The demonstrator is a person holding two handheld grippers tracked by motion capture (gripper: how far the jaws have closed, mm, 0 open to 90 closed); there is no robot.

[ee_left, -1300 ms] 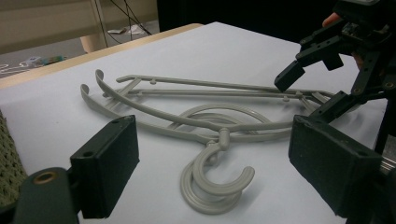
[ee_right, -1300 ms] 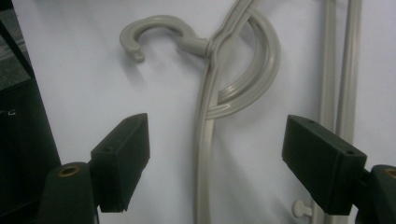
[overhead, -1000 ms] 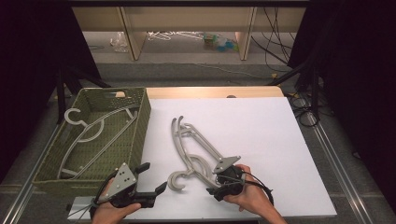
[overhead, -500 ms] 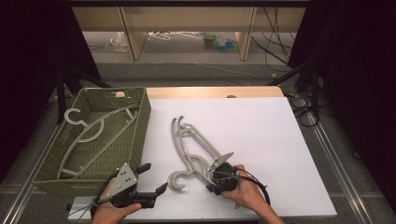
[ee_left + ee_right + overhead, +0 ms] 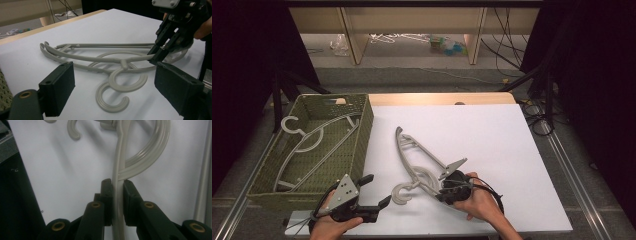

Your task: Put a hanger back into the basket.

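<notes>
Two grey plastic hangers lie overlapped on the white table top, hooks toward the front. My right gripper is at their near end. Its jaws have just been closing and now pinch one hanger's thin arm between the pads, as the right gripper view shows. My left gripper rests at the front left, open and empty, with its jaws pointed at the hooks. In the left gripper view the right gripper grips the hanger arm.
A green woven basket stands at the left with pale hangers inside. The table's front edge runs just below both hands. Shelving, cables and dark stands lie beyond the table.
The right gripper's jaws have closed onto the hanger's arm and the hand has edged slightly toward the hangers. The left gripper and the hangers have stayed put.
</notes>
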